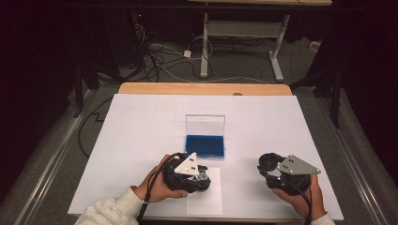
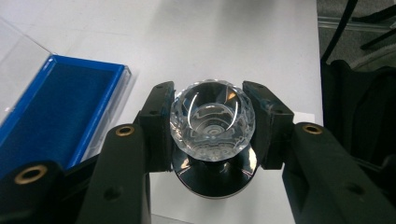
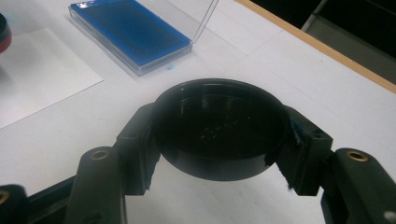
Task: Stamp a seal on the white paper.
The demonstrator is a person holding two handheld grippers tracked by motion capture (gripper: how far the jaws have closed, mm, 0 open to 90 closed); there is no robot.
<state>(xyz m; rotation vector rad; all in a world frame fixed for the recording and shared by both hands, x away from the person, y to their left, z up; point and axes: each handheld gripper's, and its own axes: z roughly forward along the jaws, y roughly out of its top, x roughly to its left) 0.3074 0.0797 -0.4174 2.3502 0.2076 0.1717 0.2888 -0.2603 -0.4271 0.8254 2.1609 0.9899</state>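
Two grippers are at work near the front edge of the table, each one closed on something. The left gripper (image 2: 212, 123) has its jaws pressed against both sides of a clear faceted knob (image 2: 212, 120), a glassy ball-shaped handle that sits on top of a round dark stamp body (image 2: 215, 175); in the high view this left gripper (image 1: 201, 177) hangs over a sheet of white paper (image 1: 206, 199) lying at the table's near edge, and whether the stamp touches the paper cannot be told. The right gripper (image 3: 219, 135) is clamped around a round black cap (image 3: 219, 130), a shallow cup with its hollow side facing up toward the camera, held above the white tabletop; from above, the right gripper (image 1: 268, 165) and the cap (image 1: 270, 161) sit well to the right of the paper. Just beyond the left gripper lies an open blue ink pad (image 1: 205, 145), its clear lid (image 1: 205, 124) standing upright at the far side. The pad sits near the middle of the white table cover (image 1: 141, 131), with a wooden table edge (image 1: 202, 88) showing at the far end. Past the table, cables (image 1: 155, 56) lie across the floor around a white desk frame (image 1: 205, 47).
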